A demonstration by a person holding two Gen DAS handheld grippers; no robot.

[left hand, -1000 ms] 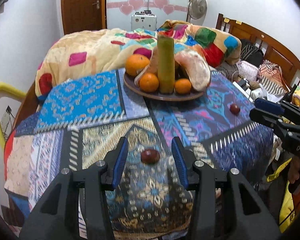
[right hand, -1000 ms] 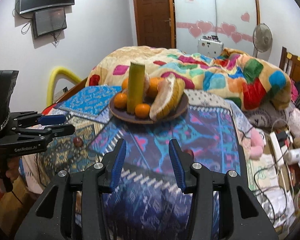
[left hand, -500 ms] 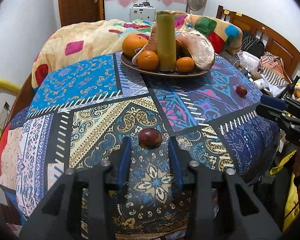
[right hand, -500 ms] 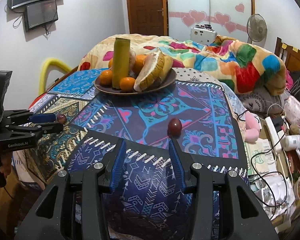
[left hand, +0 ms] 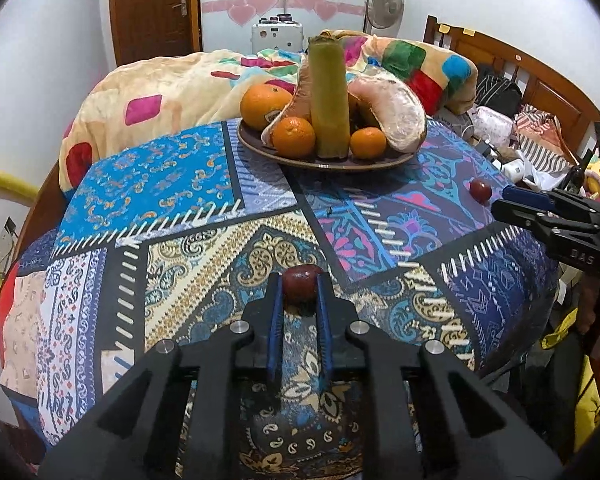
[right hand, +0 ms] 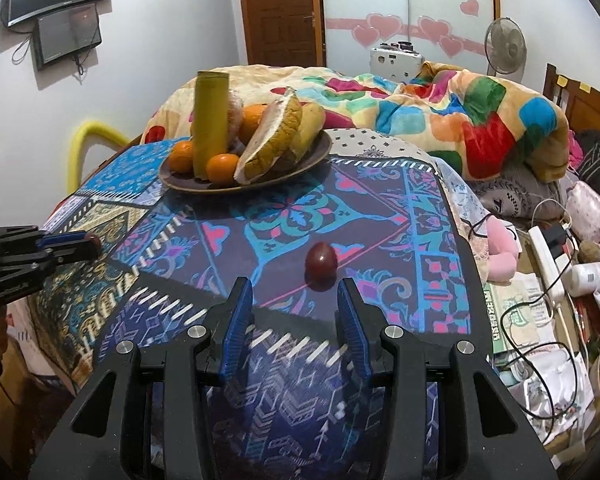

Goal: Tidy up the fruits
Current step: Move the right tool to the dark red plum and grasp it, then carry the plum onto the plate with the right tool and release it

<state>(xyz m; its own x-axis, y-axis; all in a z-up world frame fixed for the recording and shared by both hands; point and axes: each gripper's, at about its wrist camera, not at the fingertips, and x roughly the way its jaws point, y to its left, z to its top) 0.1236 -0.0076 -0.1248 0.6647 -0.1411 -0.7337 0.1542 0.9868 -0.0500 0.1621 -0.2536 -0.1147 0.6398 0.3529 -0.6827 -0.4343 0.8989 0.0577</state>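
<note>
Now the left gripper (left hand: 299,289) has its jaws clenched on a small dark-red fruit (left hand: 299,283), which sits between the blue pads at the near part of the table (left hand: 148,188); whether it is lifted off the cloth cannot be told. The right gripper (right hand: 296,308) is released, jaws wide, with a second red fruit (right hand: 320,261) just ahead of the gap and nearer the right finger. It lies on the cloth, untouched.

To do this well, I judge the left should keep a gentle, even squeeze: the fruit is round and smooth and looks likely to pop forward if pinched behind its middle. Lifting straight up before swinging toward the plate (left hand: 328,164) would keep it off the cloth's folds. The right should shift slightly to its right so the fruit centres between the fingers, then move forward until the pads flank its widest part before closing.

The plate is crowded: oranges (left hand: 294,137), a tall green cylinder (left hand: 329,100) and pomelo pieces (left hand: 396,108) fill most of it, so the free room looks to be the front rim only. Between grippers and plate the cloth is bare, giving a wide path. The second fruit sits near the table's right edge, beyond which lie cables and clutter (right hand: 552,264); a nudge outward could roll it off.
</note>
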